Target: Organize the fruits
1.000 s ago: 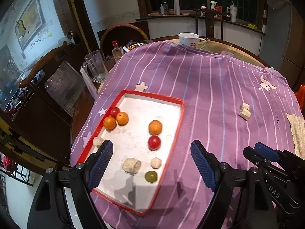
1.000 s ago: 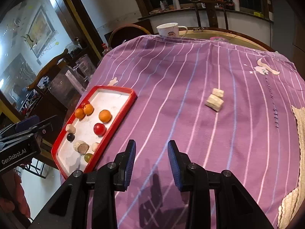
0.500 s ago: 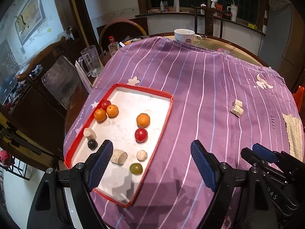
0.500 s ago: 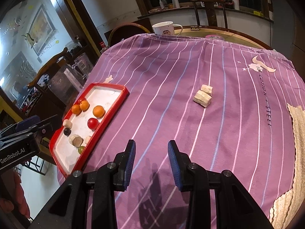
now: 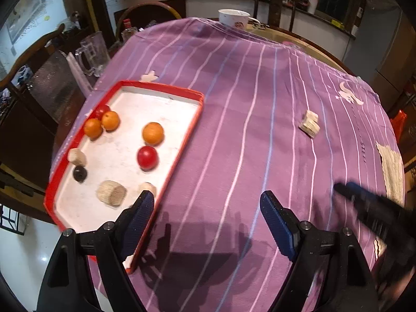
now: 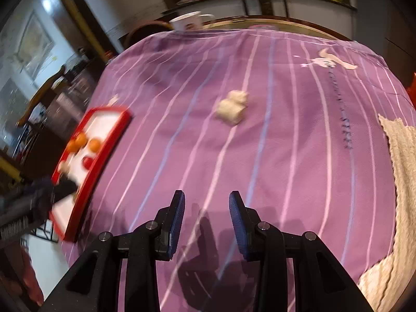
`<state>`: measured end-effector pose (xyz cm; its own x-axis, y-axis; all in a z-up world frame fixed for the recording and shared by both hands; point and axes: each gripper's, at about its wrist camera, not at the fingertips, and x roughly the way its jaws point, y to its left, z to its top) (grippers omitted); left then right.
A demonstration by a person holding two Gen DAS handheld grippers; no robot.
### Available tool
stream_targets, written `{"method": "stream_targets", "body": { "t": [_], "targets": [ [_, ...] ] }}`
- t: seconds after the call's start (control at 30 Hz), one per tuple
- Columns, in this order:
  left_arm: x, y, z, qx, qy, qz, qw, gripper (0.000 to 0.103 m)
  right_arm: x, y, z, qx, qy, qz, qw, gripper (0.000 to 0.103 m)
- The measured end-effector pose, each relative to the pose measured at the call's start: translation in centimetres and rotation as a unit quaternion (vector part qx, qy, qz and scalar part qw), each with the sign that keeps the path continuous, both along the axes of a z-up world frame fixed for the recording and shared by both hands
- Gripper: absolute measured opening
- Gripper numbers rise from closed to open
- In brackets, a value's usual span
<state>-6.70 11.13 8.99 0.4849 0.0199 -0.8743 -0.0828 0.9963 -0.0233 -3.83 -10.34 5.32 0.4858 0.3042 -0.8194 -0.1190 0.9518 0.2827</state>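
Note:
A red-rimmed white tray [image 5: 197, 104] lies at the left of the purple striped cloth. In it are three oranges [image 5: 153, 133], a red tomato [image 5: 147, 157], a dark small fruit [image 5: 79, 173] and beige chunks [image 5: 111, 196]. My left gripper [image 5: 208, 215] hangs open and wide over the cloth by the tray's near right rim, with nothing between its fingers. Two stacked beige pieces [image 6: 232, 108] lie alone on the cloth ahead of my right gripper [image 6: 207, 215]. Its jaws stand a narrow gap apart around nothing. The tray [image 6: 104, 150] shows blurred at the left of the right wrist view.
A white cup [image 5: 234, 19] stands at the table's far edge and a glass mug [image 5: 93, 52] stands beyond the tray. A beige knitted mat [image 6: 400, 156] lies at the right edge. Wooden chairs ring the round table.
Both grippers have sunk and moved. The tray has slid left in both views, and a green fruit now hides behind the left finger. The beige pieces look nearer to the right gripper. Jaw gaps are unchanged.

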Motion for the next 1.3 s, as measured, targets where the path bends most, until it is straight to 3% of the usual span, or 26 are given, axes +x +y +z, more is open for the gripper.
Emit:
{"method": "stream_targets", "body": {
  "t": [0.23,0.37,0.6,0.67,0.87,1.13,1.3],
  "targets": [
    [-0.5,0.5,-0.9,-0.002,0.006,0.002,1.0000,0.083,8.7,-2.2,0.7,0.006,-0.016,-0.029,0.999,0.039],
    [-1.0,1.5,-1.5,-0.003,0.011,0.015,0.9998,0.083,13.3,-1.6,-0.9,0.000,0.010,-0.040,0.999,0.039],
    [-0.9,2.5,-1.8,-0.012,0.012,0.027,0.9995,0.083,16.1,-0.1,-3.1,-0.031,0.028,-0.029,0.999,0.037],
    [-0.6,2.4,-2.0,-0.018,0.014,0.023,0.9995,0.083,16.1,-0.7,-3.1,-0.018,0.032,-0.034,0.999,0.031],
    [1.4,0.8,-2.5,-0.038,0.021,-0.006,0.9990,0.083,12.6,-3.5,-2.7,-0.006,0.039,-0.058,0.998,0.030],
    [5.8,-4.9,-3.1,-0.054,0.018,-0.093,0.9940,0.083,3.8,-7.7,-3.2,0.002,0.062,-0.068,0.996,0.030],
    [9.2,-9.1,-3.4,-0.057,0.003,-0.148,0.9874,0.083,1.2,-9.3,-2.9,0.000,0.040,-0.068,0.997,0.031]
  ]
}}
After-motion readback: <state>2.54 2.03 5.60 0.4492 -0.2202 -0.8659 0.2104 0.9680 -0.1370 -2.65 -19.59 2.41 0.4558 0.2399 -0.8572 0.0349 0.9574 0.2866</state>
